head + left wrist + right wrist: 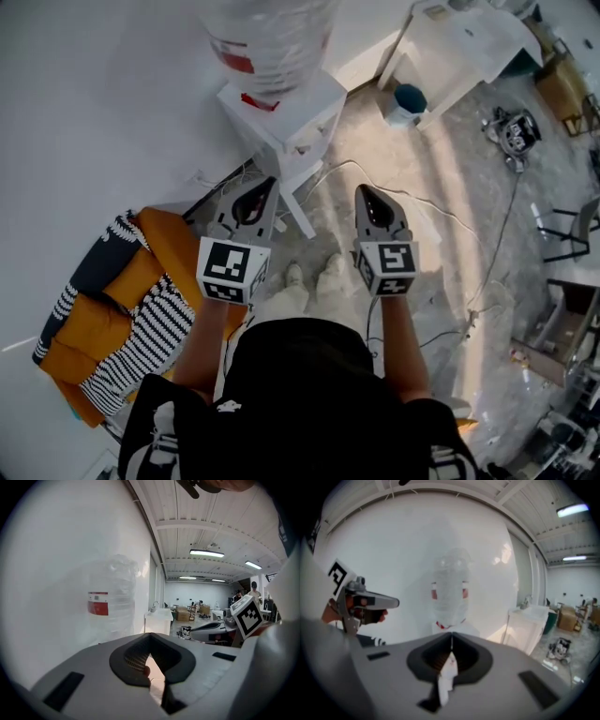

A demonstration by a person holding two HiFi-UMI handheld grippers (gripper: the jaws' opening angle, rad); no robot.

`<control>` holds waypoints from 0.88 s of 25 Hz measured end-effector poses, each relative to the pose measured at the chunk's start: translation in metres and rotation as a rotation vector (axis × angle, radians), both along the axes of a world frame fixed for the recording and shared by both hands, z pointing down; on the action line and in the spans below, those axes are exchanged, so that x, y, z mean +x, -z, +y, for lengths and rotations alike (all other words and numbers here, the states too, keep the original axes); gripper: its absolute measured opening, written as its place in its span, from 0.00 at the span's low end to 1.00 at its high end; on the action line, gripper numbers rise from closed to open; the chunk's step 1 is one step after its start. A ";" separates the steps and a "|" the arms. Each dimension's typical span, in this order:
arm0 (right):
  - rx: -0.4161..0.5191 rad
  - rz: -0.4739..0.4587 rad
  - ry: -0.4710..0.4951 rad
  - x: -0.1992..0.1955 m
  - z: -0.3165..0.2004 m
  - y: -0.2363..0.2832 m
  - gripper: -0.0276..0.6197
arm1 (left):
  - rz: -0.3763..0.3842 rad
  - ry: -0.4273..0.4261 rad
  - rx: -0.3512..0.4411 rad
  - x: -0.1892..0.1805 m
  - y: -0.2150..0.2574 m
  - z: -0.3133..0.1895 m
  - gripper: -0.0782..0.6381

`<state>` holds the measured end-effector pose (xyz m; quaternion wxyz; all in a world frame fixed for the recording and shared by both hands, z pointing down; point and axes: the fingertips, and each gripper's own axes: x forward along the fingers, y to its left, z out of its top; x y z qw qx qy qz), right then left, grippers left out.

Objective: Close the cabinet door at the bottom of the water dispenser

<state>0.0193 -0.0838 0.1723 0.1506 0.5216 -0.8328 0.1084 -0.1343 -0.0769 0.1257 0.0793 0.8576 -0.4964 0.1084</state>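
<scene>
Jaws on the left gripper [266, 185] and right gripper [365, 191] are pressed together, empty. Beyond them, against the far wall, stands the water dispenser [286, 111]. What looks like its cabinet door [300, 211] juts out ajar between the grippers.

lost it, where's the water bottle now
Head view, top centre: the water bottle sits on the white dispenser against the wall, ahead of the left tongs.

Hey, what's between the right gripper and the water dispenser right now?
In the head view, only floor crossed by a thin white cable separates the right gripper from the water dispenser.
</scene>
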 end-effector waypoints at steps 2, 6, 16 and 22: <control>-0.043 -0.001 0.015 0.001 0.000 -0.019 0.10 | 0.000 0.008 -0.038 0.004 -0.019 0.000 0.12; -0.092 0.000 0.078 -0.003 -0.002 -0.054 0.10 | -0.012 0.032 -0.103 0.009 -0.053 0.001 0.12; -0.307 0.062 0.197 -0.006 0.011 -0.174 0.10 | -0.018 0.077 -0.273 0.022 -0.147 0.015 0.12; -0.416 0.092 0.254 -0.012 0.026 -0.239 0.10 | -0.009 0.103 -0.355 0.022 -0.200 0.026 0.12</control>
